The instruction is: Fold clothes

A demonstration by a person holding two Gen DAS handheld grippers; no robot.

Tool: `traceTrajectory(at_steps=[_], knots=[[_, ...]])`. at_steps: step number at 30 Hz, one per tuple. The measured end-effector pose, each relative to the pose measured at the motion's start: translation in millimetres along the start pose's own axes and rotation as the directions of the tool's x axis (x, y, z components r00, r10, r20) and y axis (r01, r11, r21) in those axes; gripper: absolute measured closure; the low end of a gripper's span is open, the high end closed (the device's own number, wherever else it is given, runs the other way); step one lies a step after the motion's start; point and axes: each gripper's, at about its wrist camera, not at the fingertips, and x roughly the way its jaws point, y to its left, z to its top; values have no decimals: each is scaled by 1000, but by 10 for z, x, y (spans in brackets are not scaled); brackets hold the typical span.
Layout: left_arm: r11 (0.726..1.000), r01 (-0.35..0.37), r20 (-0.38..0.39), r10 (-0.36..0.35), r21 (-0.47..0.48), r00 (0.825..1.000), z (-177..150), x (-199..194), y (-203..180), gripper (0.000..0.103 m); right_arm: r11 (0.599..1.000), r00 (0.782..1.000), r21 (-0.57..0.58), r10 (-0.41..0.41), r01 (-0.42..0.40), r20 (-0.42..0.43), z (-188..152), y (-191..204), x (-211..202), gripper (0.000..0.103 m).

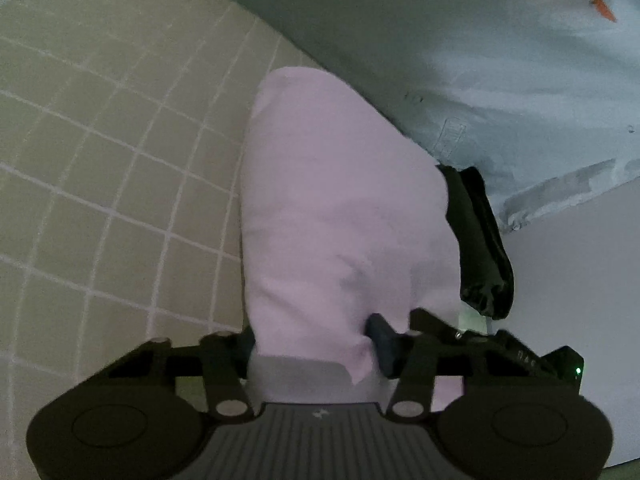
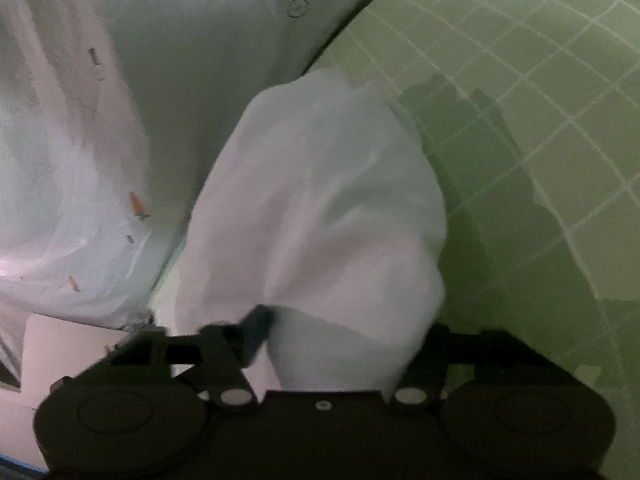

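Two grippers: we see both clenched on cloth, each at the near edge of its own view.
Left gripper (image 1: 316, 350): at 6 o'clock in the left wrist view; its jaws stand closed on a bunched edge of the pale pink garment (image 1: 340, 208), one dark finger (image 1: 382, 344) showing at the fabric's right side.
Right gripper (image 2: 340, 344): at 6 o'clock in the right wrist view; we see it grasping the same pale cloth (image 2: 320, 208), one dark finger (image 2: 256, 328) pressing in from the left, the other hidden behind the fold.
Garment's place: it rises from each grip towards 12 o'clock, held up off the green gridded mat (image 1: 100, 160), which shows at 9 o'clock in the left view and 2 o'clock in the right.
Dark piece: a black bunched strip (image 1: 482, 248) sits against the pink cloth at 3 o'clock in the left view; we cannot tell what it belongs to.
Farther off: a light printed cloth with small orange marks (image 1: 540, 60) spreads at 1 o'clock in the left view, 10 o'clock in the right.
Handling: we judge the garment light, soft and limp; it billows and sags between the grips, so it keeps no shape unaided.
Where to hold: we judge hems or corners best, pinched through all layers, with both grips kept taut so the fold line stays straight.
Stage: blur suggests motion; we cannot tell how many folds the cloth carries.
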Motion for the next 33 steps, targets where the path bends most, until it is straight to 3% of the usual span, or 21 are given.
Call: traceTrajectory(at_steps=[9,15,21,27,33], knots=[[1000,29,23,-29,-7,999,-422,-807,197,58,999,999,5,33,-33,3,-631,357,-290,63],[997,76,-40,-75,28,996,-595,-1046,284,58,999,998,41,-29,27,63,-1082,420,-617,63],[987,123,-135,-109,102,985,-726,-980,76,58,989,986,126,-97,81,133,-1427,320,-1040,63],[982,121,-139,-102,142,985,-1029,-766,-398,58,985,979,162,-90,61,181,-1332,-38,-1444,63],[988,101,-46,-97,113,994,-1219,-210,-1045,58,997,987,80,-21,8,157,-697,-591,-1857,63]])
